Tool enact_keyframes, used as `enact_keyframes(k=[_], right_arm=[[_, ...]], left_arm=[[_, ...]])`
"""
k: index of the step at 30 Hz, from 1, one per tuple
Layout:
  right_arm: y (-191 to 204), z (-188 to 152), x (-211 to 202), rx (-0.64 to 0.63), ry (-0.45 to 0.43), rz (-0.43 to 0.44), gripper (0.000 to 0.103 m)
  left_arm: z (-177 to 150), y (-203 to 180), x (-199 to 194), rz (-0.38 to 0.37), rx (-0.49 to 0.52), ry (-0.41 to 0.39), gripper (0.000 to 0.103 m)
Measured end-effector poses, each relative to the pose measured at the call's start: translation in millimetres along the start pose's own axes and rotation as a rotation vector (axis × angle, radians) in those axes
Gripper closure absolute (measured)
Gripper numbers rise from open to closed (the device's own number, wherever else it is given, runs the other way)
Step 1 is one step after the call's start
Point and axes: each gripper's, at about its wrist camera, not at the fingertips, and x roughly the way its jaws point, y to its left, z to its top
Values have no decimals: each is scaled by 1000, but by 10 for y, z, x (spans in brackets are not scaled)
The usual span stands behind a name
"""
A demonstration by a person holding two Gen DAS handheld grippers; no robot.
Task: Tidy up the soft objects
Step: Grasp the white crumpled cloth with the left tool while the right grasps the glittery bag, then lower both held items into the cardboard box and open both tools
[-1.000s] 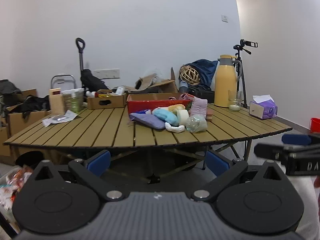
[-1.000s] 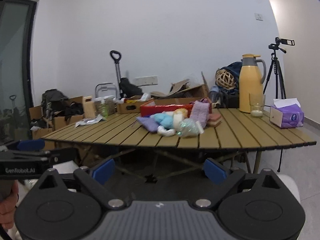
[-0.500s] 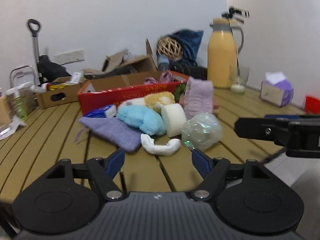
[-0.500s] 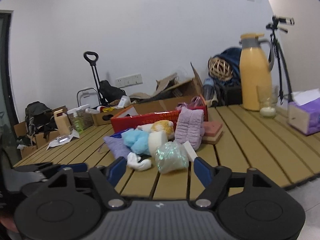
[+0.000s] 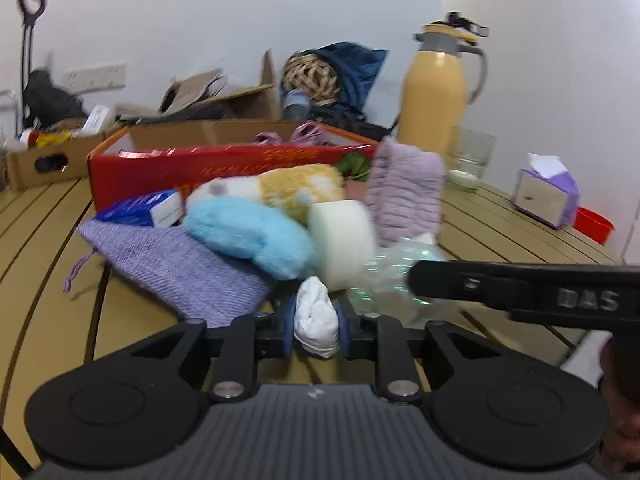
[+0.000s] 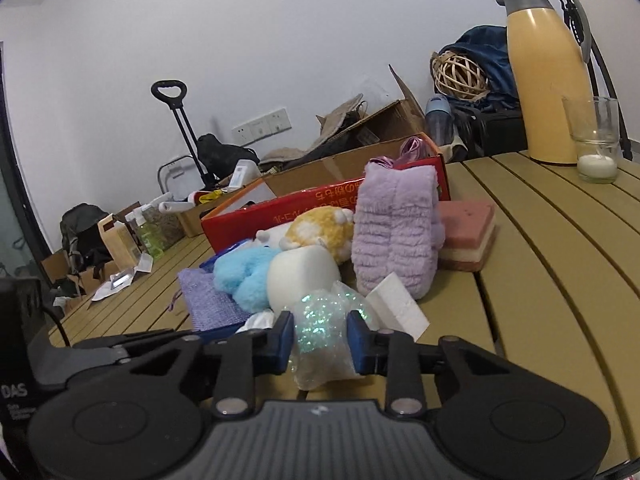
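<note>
The left gripper (image 5: 316, 326) is being closed on a white cloth wad (image 5: 316, 320), which is being pinched between its blue pads at the near edge of the bench (image 5: 48, 280). The right gripper (image 6: 318, 340) is being closed around a crinkly iridescent bag (image 6: 320, 332), with the pads pressing on both its sides. Just ahead of both grippers, a white foam roll (image 6: 302, 276), a blue fluffy toy (image 5: 248, 236) and a purple knitted pouch (image 5: 176, 268) are lying in a heap. Beyond these, a red box (image 5: 224, 164) is being crowded by a lilac plush piece (image 6: 394, 232).
</note>
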Motion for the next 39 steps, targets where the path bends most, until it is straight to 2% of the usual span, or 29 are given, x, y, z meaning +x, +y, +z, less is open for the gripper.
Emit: enact_keyframes(k=[3, 6, 10, 14, 18, 20, 21, 23, 25, 26, 27, 29, 30, 32, 34, 37, 39], right_arm=[[67, -29, -77, -5, 8, 32, 85], [108, 21, -268, 6, 26, 126, 89], [148, 293, -240, -25, 19, 160, 90], [82, 863, 128, -54, 24, 195, 92], [83, 1686, 679, -110, 28, 239, 92], [125, 2109, 1202, -168, 51, 202, 92], [128, 2241, 1438, -166, 64, 190, 92], [79, 2515, 2100, -136, 126, 168, 92], [15, 2619, 2652, -99, 176, 120, 92], [-26, 2642, 2968, -80, 211, 79, 91], [-62, 2628, 3143, -56, 220, 44, 85], [-116, 2578, 3532, -31, 290, 1, 80], [-146, 2553, 3645, 1, 320, 2, 78], [-190, 2527, 3708, 36, 331, 18, 78], [-147, 2555, 3621, 25, 307, 10, 72], [-94, 2709, 3366, 4, 271, 3, 66], [-28, 2814, 3089, -15, 250, 5, 66]], left_arm=[[67, -24, -300, -23, -11, -17, 82], [215, 137, -645, -71, -68, -95, 82], [677, 508, -672, -25, -128, -176, 81], [1298, 1028, -184, 4, -76, -126, 81], [1970, 1553, 723, 71, -35, -16, 81], [2169, 1801, 1243, 135, -61, 36, 81], [2220, 1902, 1468, 137, -57, 73, 81], [2272, 2136, 1907, 191, -127, 150, 80], [2276, 2291, 2242, 198, -167, 241, 77], [2264, 2337, 2309, 213, -188, 247, 66], [2261, 2370, 2346, 215, -205, 256, 60], [2301, 2420, 2302, 202, -225, 232, 40], [2312, 2399, 2246, 199, -204, 211, 36], [2338, 2375, 2101, 201, -179, 176, 34], [2367, 2366, 1935, 206, -185, 173, 34], [2390, 2284, 1579, 214, -193, 166, 33], [2408, 2178, 1294, 207, -186, 152, 29]])
